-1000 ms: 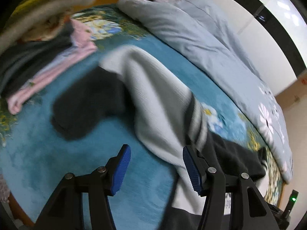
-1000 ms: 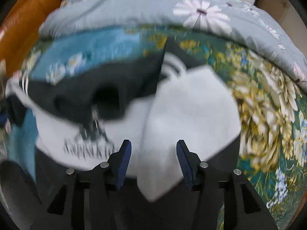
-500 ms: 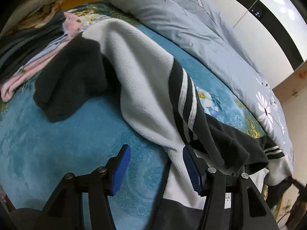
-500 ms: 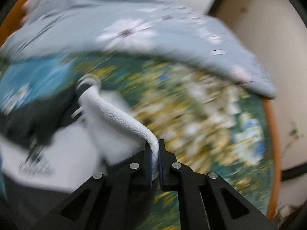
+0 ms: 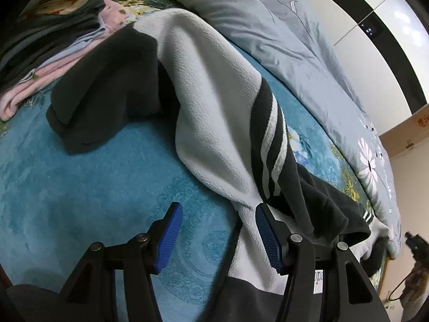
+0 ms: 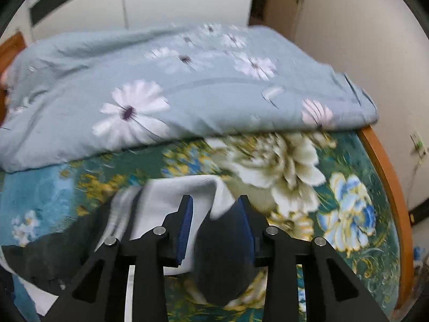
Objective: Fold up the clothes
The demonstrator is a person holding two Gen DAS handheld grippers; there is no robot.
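A white and black fleece top (image 5: 214,102) with striped sleeves lies crumpled across the teal blanket (image 5: 80,187). My left gripper (image 5: 218,230) hovers open low over the blanket, and the fleece drapes against its right pad (image 5: 266,238). In the right wrist view, my right gripper (image 6: 214,222) has its jaws parted. The sleeve's white end (image 6: 182,190) and dark cuff (image 6: 222,255) sit loosely between them, above the flowered blanket (image 6: 335,214).
A stack of folded clothes (image 5: 53,53), pink and dark, lies at the far left. A grey-blue duvet (image 6: 187,80) with daisies is bunched along the far side. The bed's wooden edge (image 6: 386,187) runs on the right, with white walls behind.
The right gripper, shut on the white sleeve half a second ago, has parted its jaws and swung right. The left gripper moved closer to the fleece and stayed open.
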